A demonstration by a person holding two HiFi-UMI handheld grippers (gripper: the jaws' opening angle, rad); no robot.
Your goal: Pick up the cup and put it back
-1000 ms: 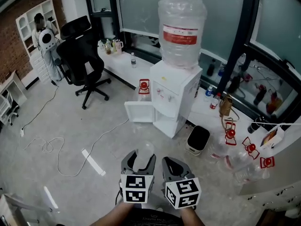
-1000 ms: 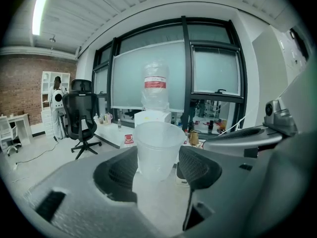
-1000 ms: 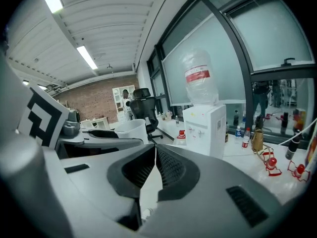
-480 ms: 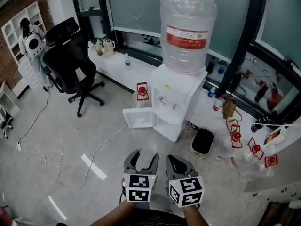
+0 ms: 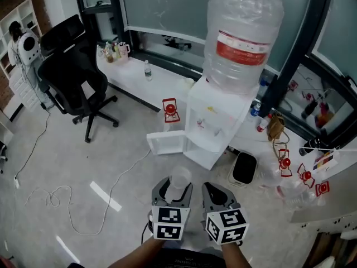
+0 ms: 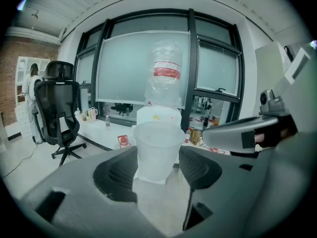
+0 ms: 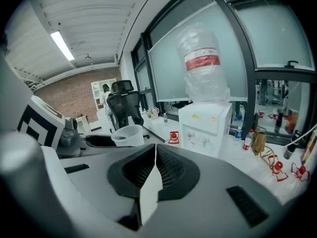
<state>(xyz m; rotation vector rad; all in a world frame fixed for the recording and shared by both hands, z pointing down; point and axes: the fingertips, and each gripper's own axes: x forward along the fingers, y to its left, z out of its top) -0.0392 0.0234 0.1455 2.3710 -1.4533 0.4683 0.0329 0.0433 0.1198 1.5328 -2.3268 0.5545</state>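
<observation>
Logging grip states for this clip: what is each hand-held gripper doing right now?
Left hand-held gripper: closed on the translucent cup.
Right hand-held gripper: closed, nothing between its jaws.

In the head view the lower half of the translucent plastic cup (image 5: pixel 180 176) is hidden between the jaws of the left gripper (image 5: pixel 175 183). The person's forearms (image 5: pixel 140 255) are cut off by the bottom edge. In the right gripper view only the cup's rim and upper wall show above the left gripper's jaw. The small bottles (image 5: pixel 114 50) on the white bench (image 5: pixel 162 85) are too small to tell apart. The print on the red label (image 5: pixel 241 44) of the clear water jug (image 5: pixel 242 13) cannot be read.
</observation>
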